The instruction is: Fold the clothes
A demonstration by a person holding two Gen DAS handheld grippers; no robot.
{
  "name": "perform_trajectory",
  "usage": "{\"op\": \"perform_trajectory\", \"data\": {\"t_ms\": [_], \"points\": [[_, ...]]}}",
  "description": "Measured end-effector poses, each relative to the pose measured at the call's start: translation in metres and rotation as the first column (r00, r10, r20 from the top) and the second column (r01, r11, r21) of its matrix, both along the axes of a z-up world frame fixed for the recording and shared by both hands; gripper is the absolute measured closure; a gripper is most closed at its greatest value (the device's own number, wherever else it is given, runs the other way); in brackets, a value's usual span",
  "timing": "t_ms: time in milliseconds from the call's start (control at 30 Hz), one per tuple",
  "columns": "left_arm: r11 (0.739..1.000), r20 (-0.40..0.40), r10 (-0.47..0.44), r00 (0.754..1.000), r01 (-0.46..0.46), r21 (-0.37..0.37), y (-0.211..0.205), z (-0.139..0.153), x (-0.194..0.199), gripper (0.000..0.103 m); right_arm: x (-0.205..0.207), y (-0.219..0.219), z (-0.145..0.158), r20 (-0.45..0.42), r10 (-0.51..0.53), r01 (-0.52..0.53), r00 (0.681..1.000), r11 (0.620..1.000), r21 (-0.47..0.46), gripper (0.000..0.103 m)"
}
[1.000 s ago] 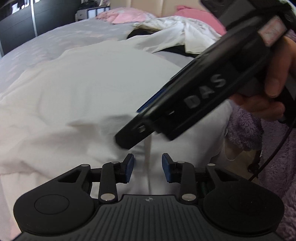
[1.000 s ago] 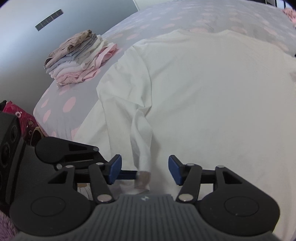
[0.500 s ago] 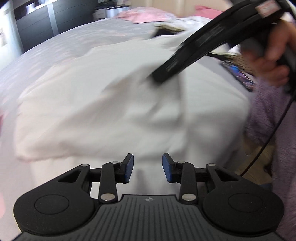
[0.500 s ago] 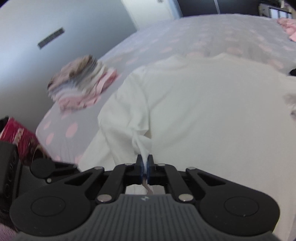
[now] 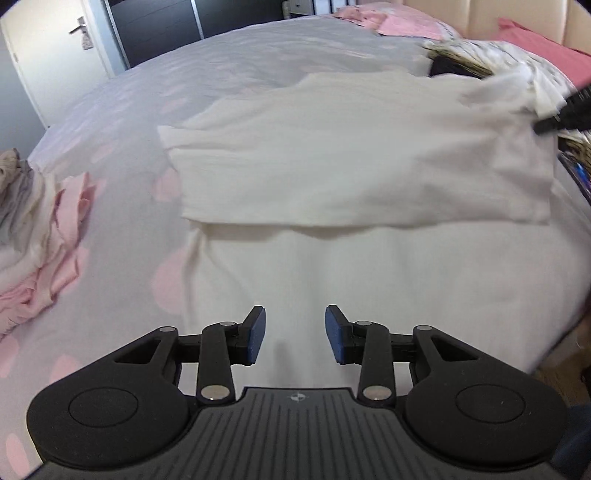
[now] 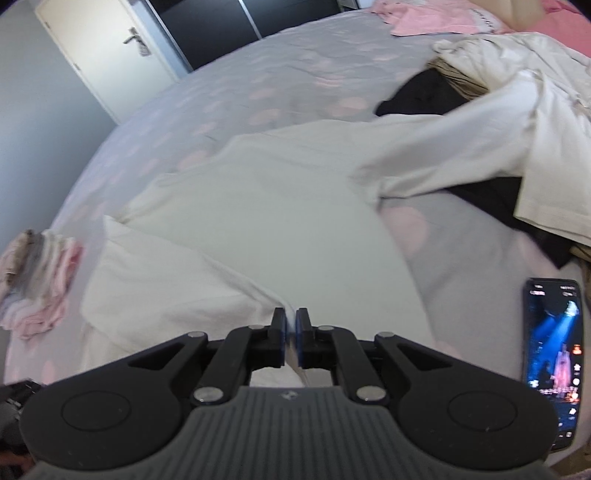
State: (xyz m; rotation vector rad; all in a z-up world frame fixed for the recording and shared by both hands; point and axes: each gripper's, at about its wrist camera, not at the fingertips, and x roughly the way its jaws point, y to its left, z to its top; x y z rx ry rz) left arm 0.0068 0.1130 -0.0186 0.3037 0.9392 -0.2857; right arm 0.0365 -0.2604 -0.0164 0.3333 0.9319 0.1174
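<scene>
A white garment [image 5: 351, 177] lies spread on the spotted grey bed [image 5: 147, 92], with one part folded over across its middle. My left gripper [image 5: 294, 334] hovers over its near end; the jaws are opening and nothing is between them. In the right wrist view my right gripper [image 6: 290, 332] pinches a thin edge of the white garment [image 6: 258, 221], drawn taut from a fold at the left. Its jaws are easing open, with cloth still between the pads. The right gripper's tip [image 5: 561, 114] shows at the far right of the left wrist view, with white cloth there.
A stack of folded clothes [image 5: 33, 236] sits at the bed's left edge. Unfolded black clothes [image 6: 417, 92] and white clothes [image 6: 517, 74] are heaped at the far right, pink ones [image 6: 424, 14] beyond. A lit phone [image 6: 554, 354] lies on the bed's right side. A door [image 6: 107, 48] stands at the back left.
The right gripper shut on the garment's edge and carried it across to the right. It left the middle of the left wrist view for the far right edge. The left jaws widened slightly.
</scene>
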Motion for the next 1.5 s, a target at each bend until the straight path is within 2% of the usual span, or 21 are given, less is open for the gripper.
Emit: {"op": "perform_trajectory", "data": {"t_ms": [100,167,300,367,433,467,533,600,700,800,867,933,1000,1033,1133,1267,1333,1433,1500], "points": [[0.999,0.018,0.042,0.999,-0.042,0.009,0.013,0.001,0.019,0.065,-0.002,-0.008,-0.006,0.008,-0.030,0.031,1.000,0.997,-0.065,0.098],[0.998,0.024,0.063,0.998,-0.063,0.012,0.021,-0.001,0.033,0.065,-0.003,-0.013,-0.007,0.015,-0.034,0.035,0.999,0.997,-0.061,0.098],[0.996,0.027,0.088,0.996,-0.088,0.005,0.031,-0.007,0.050,0.065,-0.011,-0.001,-0.007,0.047,0.060,-0.058,0.997,0.997,-0.060,0.092],[0.996,0.037,0.090,0.995,-0.091,0.022,0.032,-0.010,0.056,0.064,-0.017,0.012,-0.009,0.067,0.121,-0.113,0.990,0.987,-0.118,0.091],[0.995,0.047,0.093,0.995,-0.095,0.043,0.033,-0.013,0.059,0.064,-0.026,0.022,-0.010,0.101,0.143,-0.121,0.985,0.973,-0.199,0.091],[0.994,0.048,0.099,0.994,-0.101,0.042,0.035,-0.015,0.061,0.064,-0.030,0.024,-0.009,0.128,0.139,-0.105,0.982,0.964,-0.242,0.089],[0.993,0.051,0.115,0.992,-0.117,0.035,0.038,-0.017,0.064,0.064,-0.038,0.026,-0.005,0.188,0.123,-0.057,0.974,0.945,-0.322,0.069],[0.991,0.054,0.132,0.990,-0.133,0.029,0.041,-0.019,0.067,0.063,-0.043,0.026,-0.001,0.232,0.138,-0.051,0.963,0.937,-0.347,0.067],[0.989,0.049,0.148,0.988,-0.149,0.015,0.043,-0.022,0.071,0.062,-0.043,0.027,-0.002,0.240,0.188,-0.101,0.952,0.938,-0.331,0.068],[0.987,0.041,0.159,0.986,-0.160,0.004,0.043,-0.024,0.076,0.062,-0.028,0.024,-0.012,0.192,0.155,-0.091,0.969,0.948,-0.303,0.066],[0.987,0.052,0.163,0.985,-0.163,-0.006,0.044,-0.023,0.078,0.062,-0.012,0.012,-0.022,0.130,0.094,-0.063,0.987,0.972,-0.226,0.063],[0.986,0.060,0.167,0.984,-0.166,-0.020,0.046,-0.023,0.079,0.062,0.000,-0.002,-0.033,0.061,0.043,-0.036,0.997,0.993,-0.111,0.064],[0.985,0.061,0.172,0.983,-0.171,-0.018,0.047,-0.024,0.081,0.062,0.005,-0.013,-0.040,0.024,0.007,-0.007,1.000,1.000,-0.016,0.099],[0.985,0.062,0.174,0.983,-0.173,-0.016,0.048,-0.024,0.082,0.062,0.006,-0.016,-0.039,0.031,-0.014,0.014,0.999,1.000,-0.003,0.100],[0.984,0.068,0.177,0.982,-0.178,0.006,0.049,-0.028,0.084,0.062,0.011,-0.024,-0.032,0.073,-0.079,0.081,0.994,0.996,-0.025,0.100],[0.982,0.067,0.187,0.980,-0.189,0.021,0.053,-0.034,0.088,0.062,0.022,-0.033,-0.039,0.070,-0.169,0.177,0.983,0.975,-0.132,0.099],[0.981,0.069,0.190,0.979,-0.192,0.014,0.053,-0.033,0.088,0.062,0.027,-0.037,-0.045,0.047,-0.190,0.194,0.981,0.974,-0.120,0.098],[0.984,0.099,0.174,0.980,-0.177,0.020,0.051,-0.031,0.086,0.062,0.026,-0.032,-0.045,0.063,-0.187,0.196,0.980,0.961,-0.196,0.090],[0.990,0.137,0.134,0.982,-0.139,0.033,0.045,-0.028,0.084,0.062,0.023,-0.025,-0.041,0.101,-0.160,0.182,0.982,0.947,-0.265,0.077]]}}
